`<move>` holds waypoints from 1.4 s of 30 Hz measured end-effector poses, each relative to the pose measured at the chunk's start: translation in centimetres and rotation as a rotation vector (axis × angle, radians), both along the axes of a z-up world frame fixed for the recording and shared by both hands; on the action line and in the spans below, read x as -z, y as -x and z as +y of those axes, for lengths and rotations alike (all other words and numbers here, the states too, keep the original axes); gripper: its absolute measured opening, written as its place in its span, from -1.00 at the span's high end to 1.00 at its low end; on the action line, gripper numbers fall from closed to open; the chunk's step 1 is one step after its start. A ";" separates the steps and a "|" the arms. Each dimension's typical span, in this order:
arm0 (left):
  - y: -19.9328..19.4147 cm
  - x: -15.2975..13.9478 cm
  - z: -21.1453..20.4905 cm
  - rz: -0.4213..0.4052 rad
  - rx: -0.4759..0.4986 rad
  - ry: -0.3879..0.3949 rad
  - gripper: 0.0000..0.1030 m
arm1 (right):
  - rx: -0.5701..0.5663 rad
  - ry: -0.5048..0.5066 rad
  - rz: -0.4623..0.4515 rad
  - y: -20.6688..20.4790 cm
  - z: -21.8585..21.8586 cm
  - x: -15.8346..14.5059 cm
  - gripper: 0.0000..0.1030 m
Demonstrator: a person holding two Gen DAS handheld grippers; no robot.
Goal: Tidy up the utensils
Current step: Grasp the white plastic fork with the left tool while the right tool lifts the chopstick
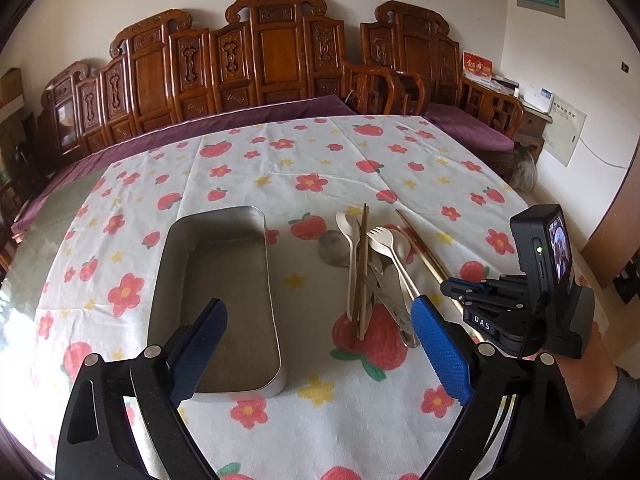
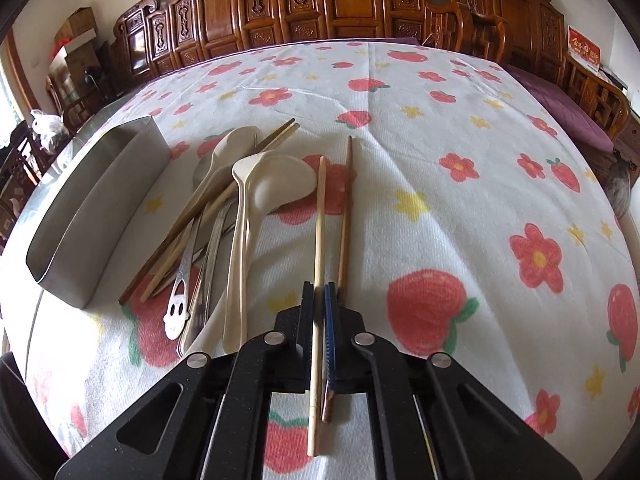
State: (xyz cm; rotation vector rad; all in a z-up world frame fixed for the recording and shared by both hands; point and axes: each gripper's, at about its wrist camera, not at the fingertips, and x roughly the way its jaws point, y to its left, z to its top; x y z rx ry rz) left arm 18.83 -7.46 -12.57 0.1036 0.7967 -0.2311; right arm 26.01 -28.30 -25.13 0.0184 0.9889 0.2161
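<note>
1. Closest in, the right gripper [image 2: 319, 300] was clamped down on the pale chopstick [image 2: 319, 240], pinching it partway along with the back end poking out behind the jaws. Its darker partner, the brown chopstick [image 2: 345, 216], lay just beside it on the right; looked like it ran past the outside of the right pad, not between them, though I couldn't be totally sure.
2. The left gripper [image 1: 320, 336] was spread wide with nothing in it, hanging over the floral tablecloth [image 1: 280, 420] between tray and pile.
3. The metal tray [image 1: 216, 388] was right under the left finger and, honestly, bare inside. So zero utensils sorted at that point, as far as I could see.
4. A bit further out sat the utensil pile [image 1: 372, 272]: a cream spoon [image 2: 240, 240], a cream fork [image 1: 390, 250], metal cutlery [image 2: 188, 280] underneath and another chopstick pair [image 2: 216, 204] across the lot, all touching or overlapping.
5. My read: barely started. First pick was just being made, and everything else had yet to go to the tray.
6. Way back was the carved wooden bench [image 1: 280, 52], not involved.
</note>
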 end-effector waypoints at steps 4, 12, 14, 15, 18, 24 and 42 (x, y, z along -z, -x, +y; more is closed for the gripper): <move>-0.4 0.4 -0.6 -0.005 0.012 -0.008 -0.65 | 0.018 -0.015 -0.029 0.3 -0.8 -1.1 0.89; -2.0 1.7 -3.3 0.038 0.054 -0.025 -0.42 | 0.059 -0.085 -0.079 0.3 -3.5 -3.2 0.89; -2.7 2.1 -4.1 0.050 0.066 -0.015 -0.36 | 0.063 -0.096 -0.090 0.4 -3.9 -3.6 0.89; -3.2 2.4 -4.4 0.062 0.067 -0.006 -0.34 | 0.064 -0.100 -0.095 0.5 -4.0 -3.8 0.89; -4.6 3.3 -5.3 0.095 0.064 0.015 -0.22 | 0.064 -0.113 -0.103 0.5 -4.4 -4.2 0.89; -7.1 5.4 -7.9 0.154 0.085 0.032 -0.06 | 0.084 -0.150 -0.120 0.2 -5.7 -4.9 0.89; -9.3 9.1 -9.7 0.277 0.093 0.111 0.79 | 0.092 -0.209 -0.143 -0.1 -6.4 -5.8 0.88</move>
